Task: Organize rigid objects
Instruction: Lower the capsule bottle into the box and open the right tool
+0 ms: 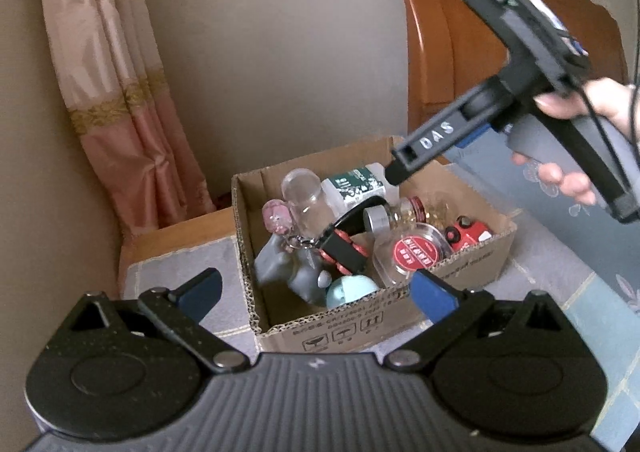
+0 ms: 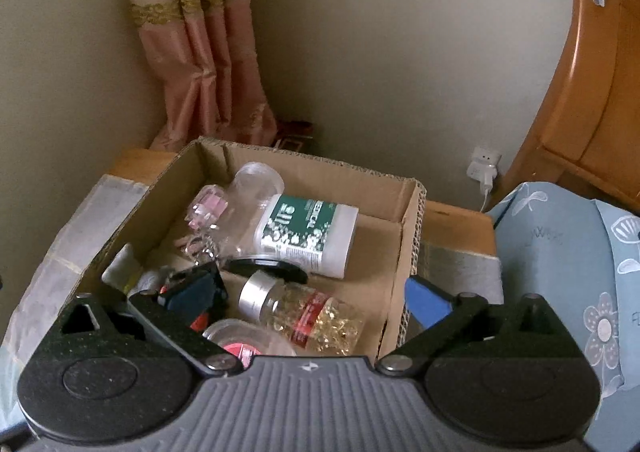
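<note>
Both the left tongs (image 1: 316, 290) and right tongs (image 2: 308, 298) gape released over the cardboard box (image 1: 472, 264), the right one's arm lettered "DAS", a green-labelled white bottle (image 2: 306, 236) reading "MEDICAL".

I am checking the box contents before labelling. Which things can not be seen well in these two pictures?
- Red toy car: right wrist view, out of sight below the right gripper.
- Round red-label case: right wrist view, half covered by the gripper body.
- Grey figure: left wrist view, partly under the black-and-red tool.
- White bottle: label print too small.
</note>
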